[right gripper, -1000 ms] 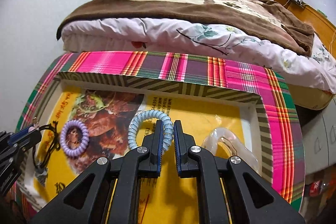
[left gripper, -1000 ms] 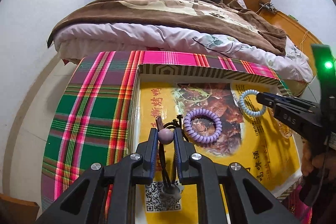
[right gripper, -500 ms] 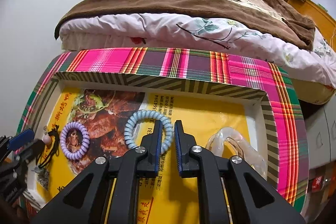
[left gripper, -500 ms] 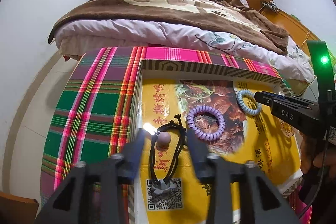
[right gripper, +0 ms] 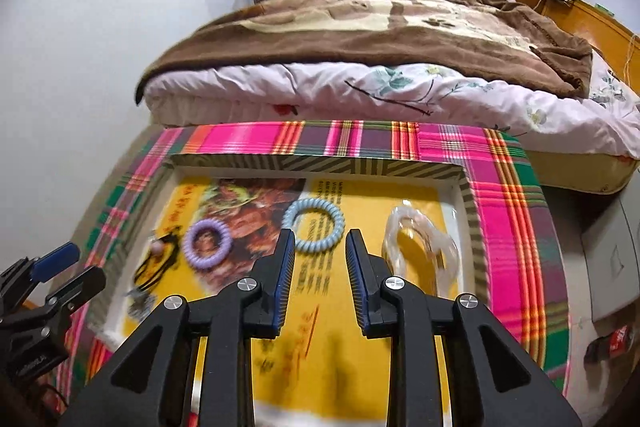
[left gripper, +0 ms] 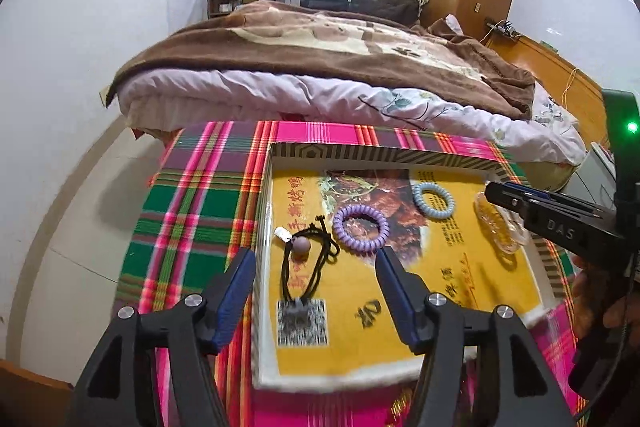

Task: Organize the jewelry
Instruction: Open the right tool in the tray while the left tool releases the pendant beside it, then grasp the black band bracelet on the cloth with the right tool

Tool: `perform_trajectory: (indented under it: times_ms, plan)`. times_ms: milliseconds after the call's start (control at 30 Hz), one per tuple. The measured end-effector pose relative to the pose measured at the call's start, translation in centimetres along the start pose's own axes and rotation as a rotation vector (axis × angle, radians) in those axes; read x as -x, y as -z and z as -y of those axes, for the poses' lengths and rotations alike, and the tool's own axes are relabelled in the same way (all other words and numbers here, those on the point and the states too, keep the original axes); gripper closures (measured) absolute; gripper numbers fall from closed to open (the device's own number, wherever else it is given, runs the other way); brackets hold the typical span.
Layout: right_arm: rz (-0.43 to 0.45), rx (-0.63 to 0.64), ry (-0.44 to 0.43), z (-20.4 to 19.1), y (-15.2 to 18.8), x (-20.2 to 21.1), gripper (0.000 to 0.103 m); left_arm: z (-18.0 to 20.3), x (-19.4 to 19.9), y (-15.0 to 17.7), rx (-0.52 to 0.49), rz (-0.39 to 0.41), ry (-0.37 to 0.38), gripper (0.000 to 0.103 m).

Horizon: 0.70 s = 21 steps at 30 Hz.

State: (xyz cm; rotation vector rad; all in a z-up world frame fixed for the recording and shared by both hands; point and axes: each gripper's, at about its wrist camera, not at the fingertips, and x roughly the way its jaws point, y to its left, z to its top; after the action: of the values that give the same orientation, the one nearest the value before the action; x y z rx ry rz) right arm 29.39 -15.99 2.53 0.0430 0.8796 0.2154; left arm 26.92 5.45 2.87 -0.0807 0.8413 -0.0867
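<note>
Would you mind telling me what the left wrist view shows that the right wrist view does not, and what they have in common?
Only the left wrist view clearly shows the QR code printed on the box and the small tag on the black cord necklace. Only the right wrist view shows the white cabinet right of the table. Both show the purple coil bracelet, the blue coil bracelet, the clear bangle, and both hand-held grippers, left and right, open and empty.

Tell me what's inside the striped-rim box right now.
Inside the box, on a yellow printed sheet: a black cord necklace with a bead, a purple coil band, a blue coil band and a clear bangle. The sheet hides whatever is beneath it.
</note>
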Motion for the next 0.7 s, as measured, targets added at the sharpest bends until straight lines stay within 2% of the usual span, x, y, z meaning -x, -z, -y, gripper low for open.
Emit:
perform_trajectory:
  times_ms: [133,300,500,533,700]
  plan:
    - [0.037,-0.007,-0.033,-0.1,1.6,3.2,0.076,0.0,3.5,1.7,0.006,0.035,0.017,0.035]
    - [0.067,0.022,-0.076,-0.3,5.7,7.3,0.075,-0.7,7.7,4.7,0.004,0.072,0.022,0.029]
    - [0.027,0.076,-0.113,-1.1,11.3,9.3,0.074,-2.3,11.4,8.6,0.024,0.101,0.004,0.024]
    - [0.021,0.081,-0.118,-1.3,11.9,9.4,0.074,-2.6,11.6,9.1,0.029,0.101,0.009,0.021]
    - [-0.028,0.158,-0.186,-3.5,15.6,9.3,0.074,-4.1,12.3,12.3,0.055,0.073,0.001,0.018]
